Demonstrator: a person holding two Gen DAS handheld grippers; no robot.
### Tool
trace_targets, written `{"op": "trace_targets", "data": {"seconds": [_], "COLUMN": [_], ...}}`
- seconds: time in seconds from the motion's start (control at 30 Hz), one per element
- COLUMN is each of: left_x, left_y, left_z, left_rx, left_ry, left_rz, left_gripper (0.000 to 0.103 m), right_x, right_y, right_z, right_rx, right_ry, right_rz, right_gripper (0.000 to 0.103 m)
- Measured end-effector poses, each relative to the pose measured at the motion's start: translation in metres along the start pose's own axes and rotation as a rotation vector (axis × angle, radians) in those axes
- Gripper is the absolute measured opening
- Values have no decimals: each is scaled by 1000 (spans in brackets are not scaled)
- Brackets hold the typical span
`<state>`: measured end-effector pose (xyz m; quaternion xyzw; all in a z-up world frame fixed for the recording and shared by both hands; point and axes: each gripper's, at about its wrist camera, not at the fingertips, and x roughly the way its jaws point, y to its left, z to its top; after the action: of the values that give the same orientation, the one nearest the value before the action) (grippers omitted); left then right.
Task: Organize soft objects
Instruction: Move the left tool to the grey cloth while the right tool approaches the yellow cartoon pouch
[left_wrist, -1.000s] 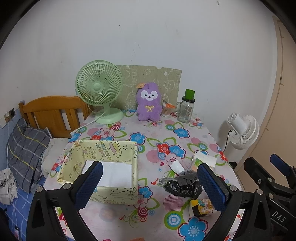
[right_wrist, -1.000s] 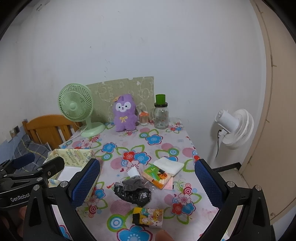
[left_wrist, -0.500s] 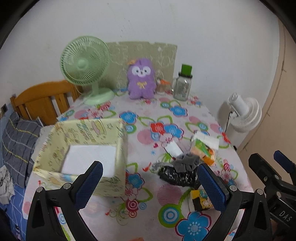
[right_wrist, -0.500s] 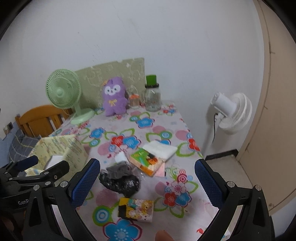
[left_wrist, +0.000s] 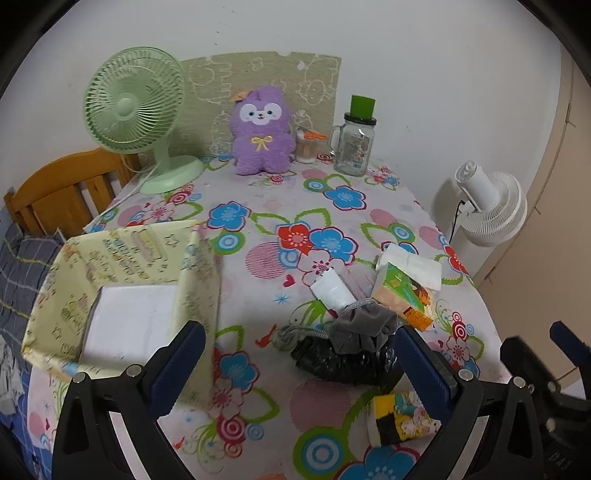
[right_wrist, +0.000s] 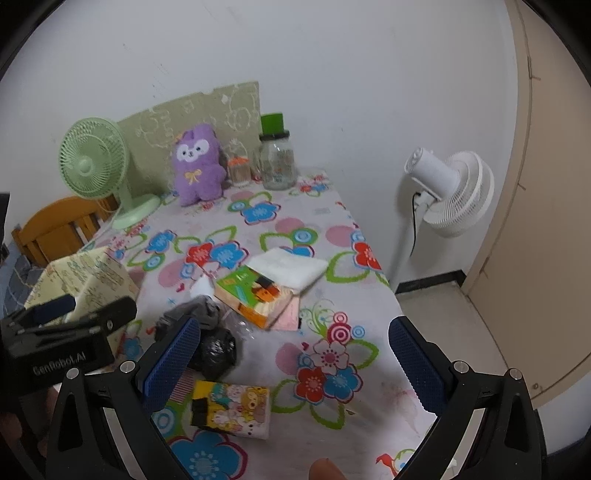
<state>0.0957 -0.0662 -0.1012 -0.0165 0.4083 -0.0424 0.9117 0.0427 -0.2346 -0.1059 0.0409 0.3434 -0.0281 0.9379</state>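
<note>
While both cameras have dipped nearer the table (left_wrist: 266, 206) | yellow box (left_wrist: 122, 291) near left, nothing soft inside | soft pile right: black bag (left_wrist: 332, 358), tissue pack (right_wrist: 229, 406) | left gripper (left_wrist: 295, 365), right gripper (right_wrist: 291, 358) jaws spread, nothing held | picking not begun

Flower-print table (left_wrist: 288, 206), yellow box (left_wrist: 122, 280), purple plush (left_wrist: 260, 133), green fan (left_wrist: 136, 110), glass jar (left_wrist: 352, 142), tissue packs (right_wrist: 231, 408), black bag (left_wrist: 340, 360)

Tabletop (left_wrist: 280, 206): smooth floral cloth. Purple toy (left_wrist: 261, 133): fuzzy plush. Black bag (left_wrist: 340, 360): crinkled glossy plastic. Grey pouch (left_wrist: 364, 326): matt velvety cloth. Yellow box (left_wrist: 147, 251): printed fabric, matt. Jar (left_wrist: 352, 147): clear glass, green plastic lid. Headboard (left_wrist: 62, 188): varnished wood. Claw pads (right_wrist: 171, 360): textured blue rubber.
</note>
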Motion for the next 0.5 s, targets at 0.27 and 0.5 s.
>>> {"op": "trace_targets", "data": {"seconds": [0.27, 0.5], "left_x": [47, 60], "left_y": [-8, -21], "left_z": [4, 6], "left_rx": [22, 63], "left_ry": [86, 119], "left_rz": [-20, -76], "left_gripper": [103, 103], "right_x": [38, 62], "right_y": [-7, 3], "right_z": [-20, -41], "right_rx": [23, -11], "right_ry": [104, 193], "right_rz": [13, 53], "right_gripper": [103, 103]}}
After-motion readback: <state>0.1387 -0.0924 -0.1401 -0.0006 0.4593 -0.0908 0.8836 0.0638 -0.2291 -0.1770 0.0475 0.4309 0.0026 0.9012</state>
